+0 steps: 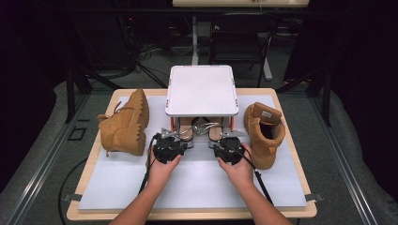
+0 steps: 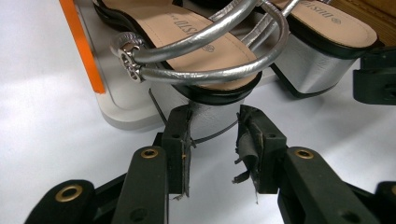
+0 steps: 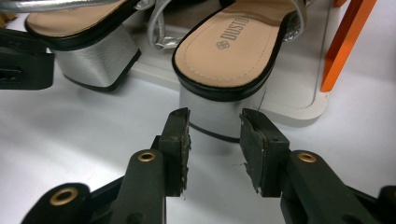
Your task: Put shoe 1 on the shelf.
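Left tool (image 1: 170,146) and right tool (image 1: 228,151) sit side by side on the worktop (image 1: 187,187), just in front of the white rack (image 1: 202,90), each held in one of the person's hands. In the left gripper view, the left tool's jaws stand part open on either side of the silver block heel of the left sandal (image 2: 205,51), at its very tip; whether the pads press on it cannot be told. In the right gripper view, the right tool's jaws stand part open, their tips just short of the heel of the right sandal (image 3: 229,51), not gripping it. Both sandals stand on the rack's low shelf, under its white top, heels toward the person. A tan boot (image 1: 124,124) lies tipped over left of the rack. Another tan boot (image 1: 264,133) stands upright to the rack's right.
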`<state>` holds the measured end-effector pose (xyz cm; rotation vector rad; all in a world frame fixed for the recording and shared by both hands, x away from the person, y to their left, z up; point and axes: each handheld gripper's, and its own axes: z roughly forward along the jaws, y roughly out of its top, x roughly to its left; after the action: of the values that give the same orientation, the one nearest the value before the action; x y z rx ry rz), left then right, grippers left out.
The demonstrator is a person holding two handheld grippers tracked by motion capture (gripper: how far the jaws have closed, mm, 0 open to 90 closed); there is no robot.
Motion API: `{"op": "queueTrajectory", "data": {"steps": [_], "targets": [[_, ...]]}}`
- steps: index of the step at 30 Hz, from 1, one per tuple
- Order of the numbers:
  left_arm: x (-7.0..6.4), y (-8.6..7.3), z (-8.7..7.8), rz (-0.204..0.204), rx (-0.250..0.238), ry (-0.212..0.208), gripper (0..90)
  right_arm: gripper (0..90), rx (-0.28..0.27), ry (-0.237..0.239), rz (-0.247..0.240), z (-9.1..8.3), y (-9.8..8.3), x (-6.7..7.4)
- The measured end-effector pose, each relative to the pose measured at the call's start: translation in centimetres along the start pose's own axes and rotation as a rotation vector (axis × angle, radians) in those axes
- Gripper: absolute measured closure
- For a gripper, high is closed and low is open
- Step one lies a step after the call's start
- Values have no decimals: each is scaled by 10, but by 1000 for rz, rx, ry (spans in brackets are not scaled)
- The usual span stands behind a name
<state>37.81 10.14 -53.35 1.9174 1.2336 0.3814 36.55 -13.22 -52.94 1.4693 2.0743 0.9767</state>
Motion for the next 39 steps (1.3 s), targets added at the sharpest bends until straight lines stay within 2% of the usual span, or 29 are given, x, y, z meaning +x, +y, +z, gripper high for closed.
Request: {"op": "queueTrajectory", "data": {"steps": [5, 7, 9, 12, 17, 26, 32, 39], "targets": [[2, 1, 2, -13, 1, 8, 646, 633, 2, 10, 36, 2, 2, -3], [3, 2, 2, -18, 4, 4, 640, 632, -21, 1, 41, 1, 3, -3], [2, 3, 3, -18, 6, 7, 640, 633, -6, 4, 49, 2, 5, -4], [1, 7, 4, 4, 14, 22, 643, 632, -1, 8, 46, 3, 7, -2], [3, 13, 6, 8, 19, 27, 646, 632, -11, -1, 37, 4, 12, 0], [11, 15, 14, -19, 4, 22, 654, 635, -5, -11, 40, 13, 16, -3], [11, 23, 20, -14, 25, 30, 653, 636, -11, -21, 43, 19, 20, -4], [16, 26, 26, -23, 18, 27, 654, 638, -15, -32, 48, 26, 25, -6]]}}
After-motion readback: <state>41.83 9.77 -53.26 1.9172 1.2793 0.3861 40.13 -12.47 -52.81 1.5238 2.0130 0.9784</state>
